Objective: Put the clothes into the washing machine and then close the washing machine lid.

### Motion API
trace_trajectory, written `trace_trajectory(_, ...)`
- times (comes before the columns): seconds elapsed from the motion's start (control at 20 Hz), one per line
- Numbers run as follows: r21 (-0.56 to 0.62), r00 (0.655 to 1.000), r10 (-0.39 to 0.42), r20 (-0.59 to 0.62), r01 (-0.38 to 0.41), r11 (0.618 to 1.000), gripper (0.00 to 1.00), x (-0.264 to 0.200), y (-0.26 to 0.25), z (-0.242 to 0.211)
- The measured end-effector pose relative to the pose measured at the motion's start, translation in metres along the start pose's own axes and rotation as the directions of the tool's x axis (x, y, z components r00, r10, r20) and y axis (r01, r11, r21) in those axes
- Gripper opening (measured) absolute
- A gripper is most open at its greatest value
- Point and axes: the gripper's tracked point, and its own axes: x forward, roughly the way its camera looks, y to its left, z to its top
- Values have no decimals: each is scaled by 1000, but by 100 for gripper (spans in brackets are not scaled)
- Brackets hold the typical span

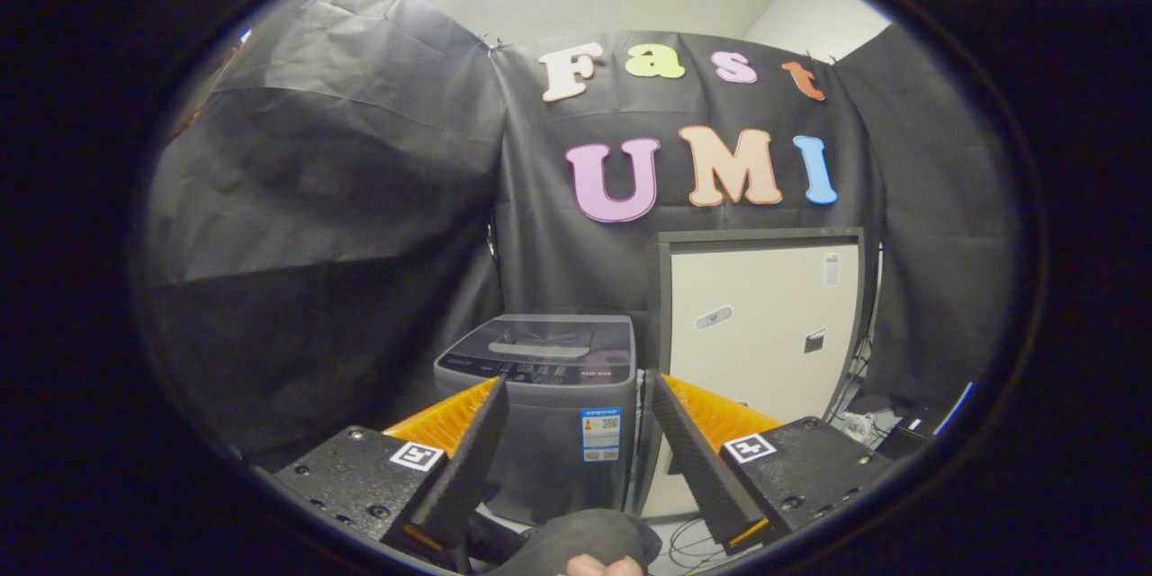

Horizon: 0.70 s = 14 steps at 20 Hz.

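A grey top-loading washing machine stands on the floor beyond my fingers, its dark glass lid lying flat and shut. My gripper is open, well short of the machine, with nothing pressed between its fingers. Low down between the finger bases lies a dark bundle of cloth, with a person's fingertips showing just under it. I cannot tell how the cloth is supported.
A tall cream-fronted cabinet with a dark frame stands right beside the machine. Cables and small items lie on the floor at its right. Black cloth walls close in the booth at left and behind.
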Motion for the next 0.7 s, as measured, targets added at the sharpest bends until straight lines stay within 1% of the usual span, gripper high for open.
trace_trajectory(0.7,0,1000,3,-11,-3,1000,97,0,0,-5)
